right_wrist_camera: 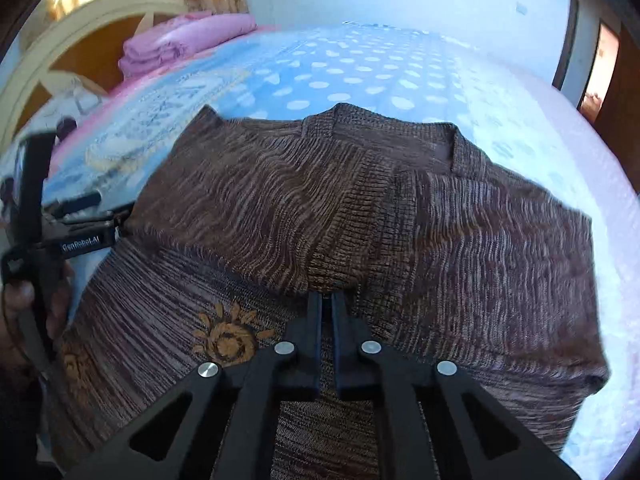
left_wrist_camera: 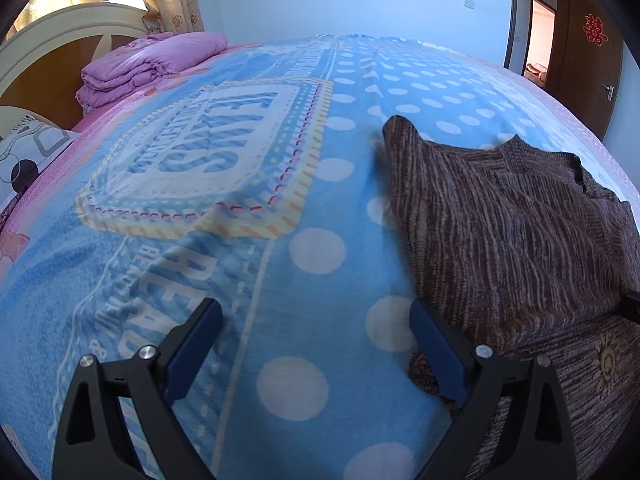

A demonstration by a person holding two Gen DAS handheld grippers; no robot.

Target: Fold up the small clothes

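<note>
As seen from both wrists, place of sweater: lies spread on blue dotted blanket of bed, with neckline on far side and hem side near; well apart from folded pink quilt by headboard.
Lay of cloth: partly doubled, with upper layer ending in a slanted edge across near half, just above part with orange sun motif.
Left gripper: released, with jaws wide apart; hovers over blanket at left border of sweater, with one finger just at knit edge and nothing but blanket in between.
Right gripper: almost clenched, with only a narrow slit left; points at slanted edge in middle of garment; cannot tell about knit pinched in slit or not.
Weight: judged light, easy even for one claw.
Stiffness: soft, limp knit; probably sags and stretches when lifted at one point, holds no shape alone.
Surface: ribbed, a little fuzzy, likely not slippery; may cling to fleecy blanket and pull it along.
Fragility: not breakable, yet prone to snagging of loops on hard fingertips.
Where to take hold: best at firmer borders, such as hem corners, shoulder seams or doubled edge, with all layers together; two claws well apart on same border, to keep fold line straight.
Risk: pinching top layer only, leaving lower layer behind and making fold crooked.
</note>
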